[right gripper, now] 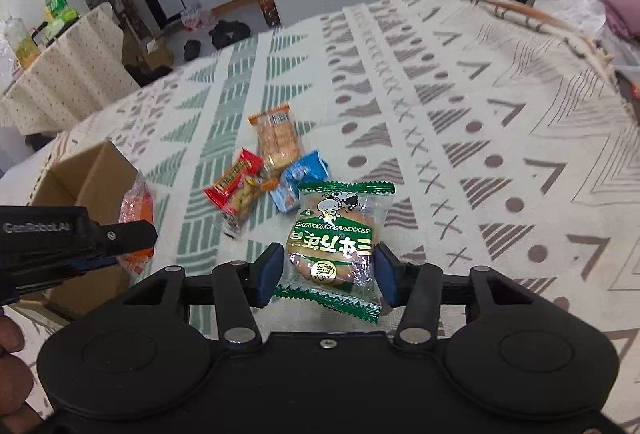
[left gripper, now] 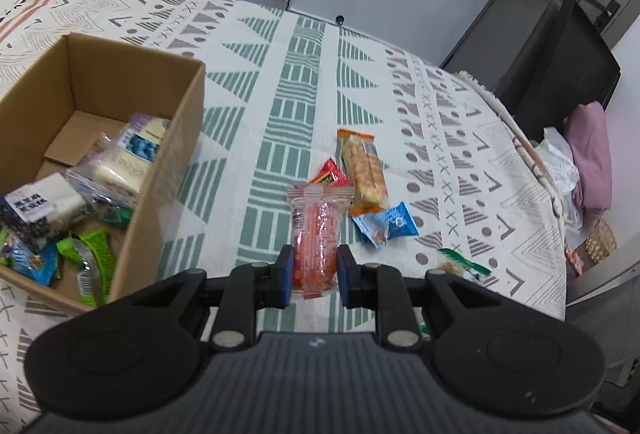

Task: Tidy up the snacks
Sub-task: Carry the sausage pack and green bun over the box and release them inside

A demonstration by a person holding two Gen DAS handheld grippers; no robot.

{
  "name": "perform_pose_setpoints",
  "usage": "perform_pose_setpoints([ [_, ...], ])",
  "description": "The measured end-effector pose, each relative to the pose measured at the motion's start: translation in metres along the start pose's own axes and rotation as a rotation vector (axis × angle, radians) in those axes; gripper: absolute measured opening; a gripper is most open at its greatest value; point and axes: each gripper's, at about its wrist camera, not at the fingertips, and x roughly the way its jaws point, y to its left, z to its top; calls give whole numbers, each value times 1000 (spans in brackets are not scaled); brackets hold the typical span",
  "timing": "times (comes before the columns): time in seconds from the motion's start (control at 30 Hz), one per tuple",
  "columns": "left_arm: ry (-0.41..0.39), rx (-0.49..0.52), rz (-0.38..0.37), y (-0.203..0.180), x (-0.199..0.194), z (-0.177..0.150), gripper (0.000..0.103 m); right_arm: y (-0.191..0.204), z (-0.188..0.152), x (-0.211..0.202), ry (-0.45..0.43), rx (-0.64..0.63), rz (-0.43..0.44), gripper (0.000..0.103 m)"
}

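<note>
Left wrist view: left gripper [left gripper: 314, 270] clamps a pink snack packet [left gripper: 316, 234] — cardboard box [left gripper: 176, 138] at nine o'clock; right gripper [right gripper: 326, 270] pinches a green-wrapped bun [right gripper: 334, 246].

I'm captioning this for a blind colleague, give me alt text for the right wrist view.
The right gripper holds a green-wrapped bun above a patterned cloth. Red, orange and blue snack packets lie beyond, by a cardboard box.
</note>
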Motion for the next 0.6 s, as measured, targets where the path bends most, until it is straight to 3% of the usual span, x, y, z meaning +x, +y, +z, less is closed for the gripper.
perform_pose_setpoints([
  [0.6,-116,-52,-3,35,-47,26,21,58,31,-48,-118,-33,89,49],
])
